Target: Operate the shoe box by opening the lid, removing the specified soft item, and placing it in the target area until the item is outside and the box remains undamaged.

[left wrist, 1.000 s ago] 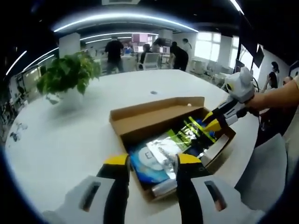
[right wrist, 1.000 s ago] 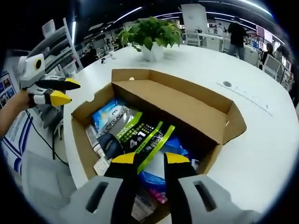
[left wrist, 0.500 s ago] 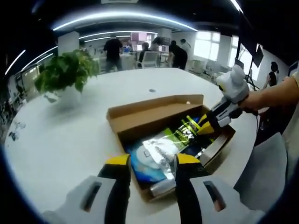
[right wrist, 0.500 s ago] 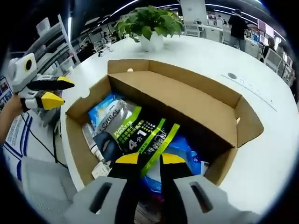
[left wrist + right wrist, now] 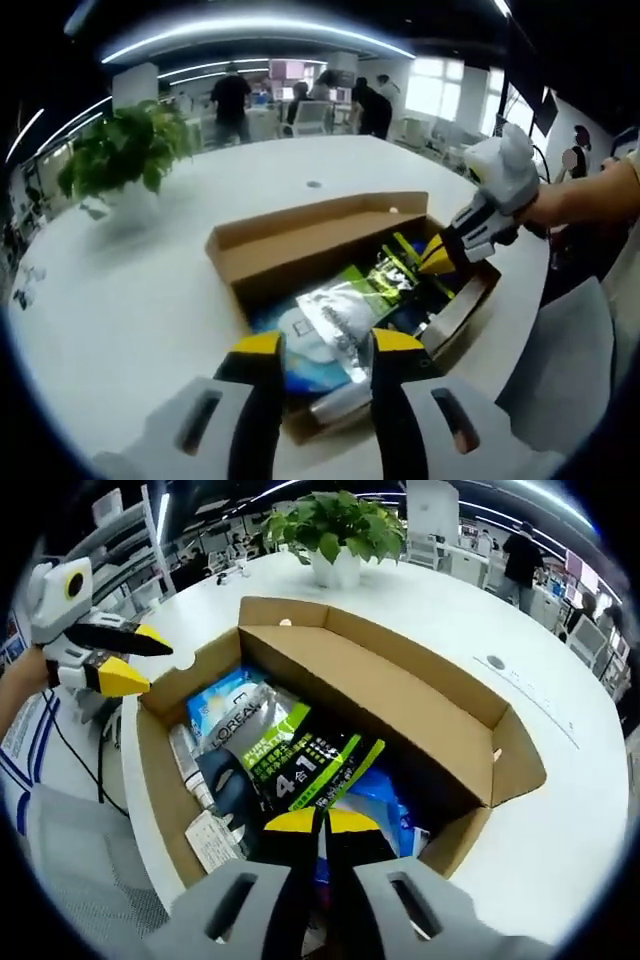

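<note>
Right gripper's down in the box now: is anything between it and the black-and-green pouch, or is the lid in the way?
Nothing visible blocks it. The right gripper has its jaws nearly closed at the near edge of the black-and-green pouch, which lies on top of the other packets. The lid is folded back along the far side of the box.

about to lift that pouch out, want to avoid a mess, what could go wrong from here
1. The right tool has closed on one edge of the black and green L'Oreal pouch; a pinch that small may slip as it lifts.
2. The pouch lies on the blue packets, so they may drag out with it.
3. The open brown cardboard shoe box sits near the white table's edge, and the left tool hovers beside it, not steadying it.
</note>
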`<state>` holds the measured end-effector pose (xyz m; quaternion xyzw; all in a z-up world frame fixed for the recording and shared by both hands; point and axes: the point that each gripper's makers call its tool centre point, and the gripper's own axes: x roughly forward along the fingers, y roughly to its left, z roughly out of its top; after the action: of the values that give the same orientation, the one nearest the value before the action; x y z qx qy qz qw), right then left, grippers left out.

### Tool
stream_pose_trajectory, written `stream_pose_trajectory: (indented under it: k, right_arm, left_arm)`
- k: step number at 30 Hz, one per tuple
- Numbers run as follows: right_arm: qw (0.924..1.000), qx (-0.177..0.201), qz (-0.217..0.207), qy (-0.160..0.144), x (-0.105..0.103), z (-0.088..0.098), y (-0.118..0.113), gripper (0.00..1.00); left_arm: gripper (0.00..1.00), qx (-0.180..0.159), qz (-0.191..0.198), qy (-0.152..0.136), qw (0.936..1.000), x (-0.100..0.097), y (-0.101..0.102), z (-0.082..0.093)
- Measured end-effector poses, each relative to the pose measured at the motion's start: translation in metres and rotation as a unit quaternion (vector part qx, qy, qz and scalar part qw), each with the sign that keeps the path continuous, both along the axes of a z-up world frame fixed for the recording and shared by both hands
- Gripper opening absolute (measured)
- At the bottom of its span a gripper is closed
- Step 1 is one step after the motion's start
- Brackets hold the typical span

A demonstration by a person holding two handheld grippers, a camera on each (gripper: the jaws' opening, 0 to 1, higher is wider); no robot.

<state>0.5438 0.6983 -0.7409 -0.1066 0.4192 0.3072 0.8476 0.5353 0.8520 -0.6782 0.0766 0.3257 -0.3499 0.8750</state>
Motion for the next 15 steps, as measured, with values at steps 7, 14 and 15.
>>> stream_pose_trajectory:
  k: [7, 14, 15]
  right_arm:
    - [0.999, -0.034, 0.024, -0.016, -0.001, -0.002, -0.008, 0.0]
    - [0.9981, -0.047, 0.034, -0.022, -0.001, -0.004, -0.012, 0.0]
    - [0.998, -0.048, 0.034, -0.023, -0.001, -0.005, -0.012, 0.0]
  left_arm:
    - [0.3, 0.002, -0.02, 0.028, 0.9994, 0.001, -0.015, -0.014]
    - [0.28, 0.014, -0.042, 0.052, 0.9977, 0.002, -0.027, -0.035]
    - [0.27, 0.014, -0.044, 0.055, 0.9974, 0.002, -0.028, -0.037]
